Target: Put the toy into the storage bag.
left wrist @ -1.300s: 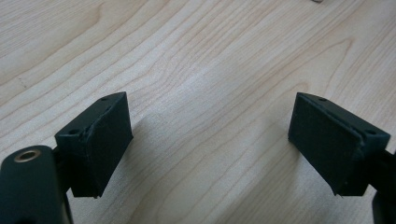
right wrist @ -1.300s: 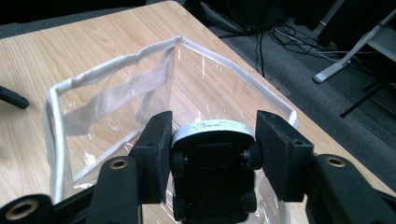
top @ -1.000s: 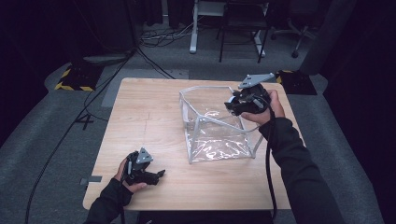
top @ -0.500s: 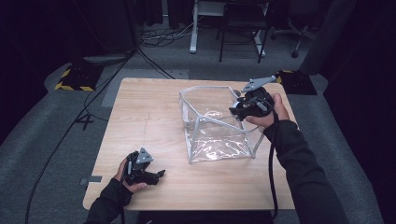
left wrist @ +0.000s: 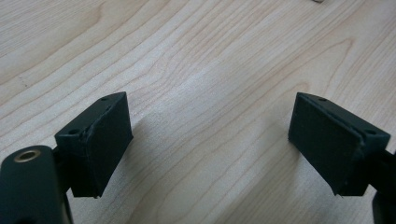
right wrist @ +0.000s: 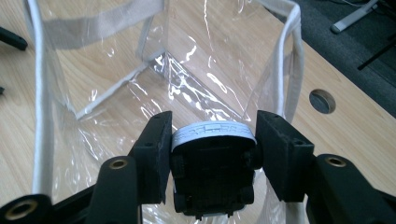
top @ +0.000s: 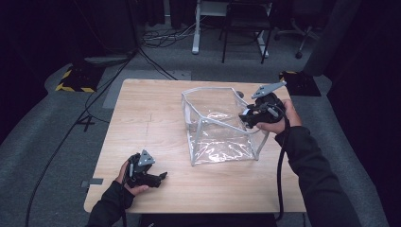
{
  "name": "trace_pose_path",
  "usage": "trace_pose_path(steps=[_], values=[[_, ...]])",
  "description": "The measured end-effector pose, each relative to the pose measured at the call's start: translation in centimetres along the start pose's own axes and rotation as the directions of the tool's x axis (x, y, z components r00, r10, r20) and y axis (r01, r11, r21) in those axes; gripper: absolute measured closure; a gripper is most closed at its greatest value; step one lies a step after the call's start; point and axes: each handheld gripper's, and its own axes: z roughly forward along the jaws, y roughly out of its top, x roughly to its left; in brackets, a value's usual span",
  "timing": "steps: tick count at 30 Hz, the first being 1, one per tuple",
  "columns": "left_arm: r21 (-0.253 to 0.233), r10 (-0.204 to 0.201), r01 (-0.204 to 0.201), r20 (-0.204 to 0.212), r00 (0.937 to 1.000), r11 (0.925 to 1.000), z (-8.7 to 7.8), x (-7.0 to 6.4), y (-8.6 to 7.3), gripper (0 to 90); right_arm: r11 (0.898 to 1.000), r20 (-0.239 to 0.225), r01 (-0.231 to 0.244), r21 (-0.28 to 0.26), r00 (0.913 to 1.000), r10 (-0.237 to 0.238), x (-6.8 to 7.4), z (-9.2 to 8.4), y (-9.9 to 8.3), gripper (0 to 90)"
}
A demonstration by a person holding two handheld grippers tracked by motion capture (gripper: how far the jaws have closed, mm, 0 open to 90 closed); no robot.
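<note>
Right tool (top: pixel 248 117) clenched on small black item with white curved top (right wrist: pixel 212 163), held above open rim of clear bag (top: pixel 222 127). Left tool (top: pixel 158 178) released, empty, resting low on bare surface (top: pixel 151 118), bag well apart. Step judged: loading item into bag. Next move likely: lower past rim directly ahead, then release.

The high camera sits above my side, facing forward and down on the whole wooden surface (top: pixel 151 123), floor beyond in the upper frame. My left claw (left wrist: pixel 210 140) camera looks close down on bare wood. My right claw (right wrist: pixel 212 154) camera looks close into the clear bag (right wrist: pixel 140 70), which the high view shows right of centre.
</note>
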Motion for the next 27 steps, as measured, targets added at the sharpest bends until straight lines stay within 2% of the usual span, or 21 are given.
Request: trace_pose_path(steps=[3,6,9,10,12,27], values=[[0.004,0.001,-0.001,0.003,1.0000,1.0000,0.0,0.0,0.0,13.7,1.000,-0.007,0.017,0.017,0.9998,-0.017,0.0,-0.2,-0.4,48.2],[0.001,-0.004,0.004,0.000,1.0000,1.0000,0.0,0.0,0.0,13.7,1.000,-0.015,-0.002,0.031,0.9999,0.003,0.0,-0.5,-0.9,48.1],[0.000,-0.004,0.004,-0.001,1.0000,1.0000,0.0,0.0,0.0,13.7,0.999,-0.021,-0.004,0.036,0.9998,0.005,0.0,-0.6,-1.2,48.1],[0.001,-0.001,0.001,-0.004,1.0000,1.0000,0.0,0.0,0.0,13.7,0.999,-0.026,0.008,0.039,0.9996,-0.007,-0.1,-0.6,-1.3,48.1],[0.000,-0.003,0.003,-0.002,1.0000,1.0000,0.0,0.0,0.0,13.7,0.999,-0.030,-0.003,0.045,0.9995,0.005,-0.1,-0.8,-1.6,48.0],[0.001,-0.004,0.004,-0.003,1.0000,1.0000,0.0,0.0,0.0,13.7,0.997,-0.030,-0.001,0.071,0.9995,0.004,-0.2,-1.3,-2.3,47.9]])
